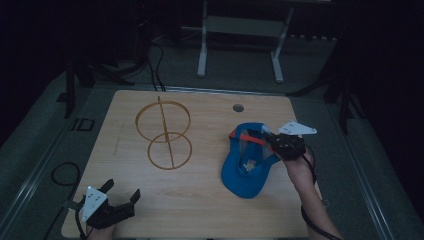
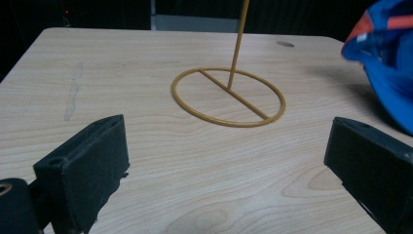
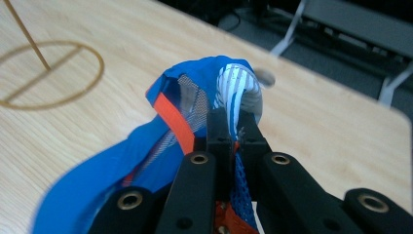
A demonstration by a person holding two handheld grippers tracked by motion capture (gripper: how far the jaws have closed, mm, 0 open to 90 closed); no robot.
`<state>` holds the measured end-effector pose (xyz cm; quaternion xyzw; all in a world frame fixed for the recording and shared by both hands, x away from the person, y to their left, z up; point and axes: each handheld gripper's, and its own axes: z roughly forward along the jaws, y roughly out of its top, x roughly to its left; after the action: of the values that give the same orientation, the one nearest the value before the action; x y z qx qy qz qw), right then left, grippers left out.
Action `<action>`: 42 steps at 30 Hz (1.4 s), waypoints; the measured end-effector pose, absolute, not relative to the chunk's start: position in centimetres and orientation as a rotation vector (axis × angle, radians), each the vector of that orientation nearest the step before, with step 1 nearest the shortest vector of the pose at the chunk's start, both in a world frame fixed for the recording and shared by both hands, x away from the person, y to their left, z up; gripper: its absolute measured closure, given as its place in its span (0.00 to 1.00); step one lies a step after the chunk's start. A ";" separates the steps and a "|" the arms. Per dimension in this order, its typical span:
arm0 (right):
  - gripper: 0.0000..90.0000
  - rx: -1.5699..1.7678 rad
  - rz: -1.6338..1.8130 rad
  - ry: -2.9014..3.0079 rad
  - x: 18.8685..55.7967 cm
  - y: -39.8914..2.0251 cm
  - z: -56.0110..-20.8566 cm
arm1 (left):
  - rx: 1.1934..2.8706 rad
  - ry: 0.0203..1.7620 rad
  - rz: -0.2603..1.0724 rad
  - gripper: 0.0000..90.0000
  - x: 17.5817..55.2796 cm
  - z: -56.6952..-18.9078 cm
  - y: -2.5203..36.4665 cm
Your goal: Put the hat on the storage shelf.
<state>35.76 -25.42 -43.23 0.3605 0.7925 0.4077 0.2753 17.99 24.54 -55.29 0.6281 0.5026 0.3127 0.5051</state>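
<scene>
On the right half of the wooden table [image 1: 200,200], the right gripper [image 1: 266,134] is clamped on the rear edge of a blue cap [image 1: 247,167], part lifted. Left gripper [image 1: 122,192] rests spread wide, grasping nothing, near the wire stand [image 1: 164,135].

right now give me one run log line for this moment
right gripper: shut on cap, back edge pinched, brim on table | left gripper: open, holds nothing, near table's front edge | wire stand: upright, apart from cap
</scene>
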 end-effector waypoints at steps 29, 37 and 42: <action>0.97 0.743 1.263 2.098 29.2 -26.6 -36.1 | 1.596 0.977 0.610 0.03 19.4 -45.1 19.4; 0.97 0.676 1.322 2.105 27.2 -25.7 -35.6 | 1.661 0.851 0.552 0.05 19.9 -42.5 16.7; 0.97 0.653 1.315 2.103 26.7 -25.3 -35.2 | 1.699 0.804 0.549 0.06 21.0 -41.2 14.7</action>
<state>26.70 -25.26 -35.24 0.2439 0.7862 0.4915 0.2844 20.99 14.73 -41.23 0.7202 0.3409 0.2328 0.5575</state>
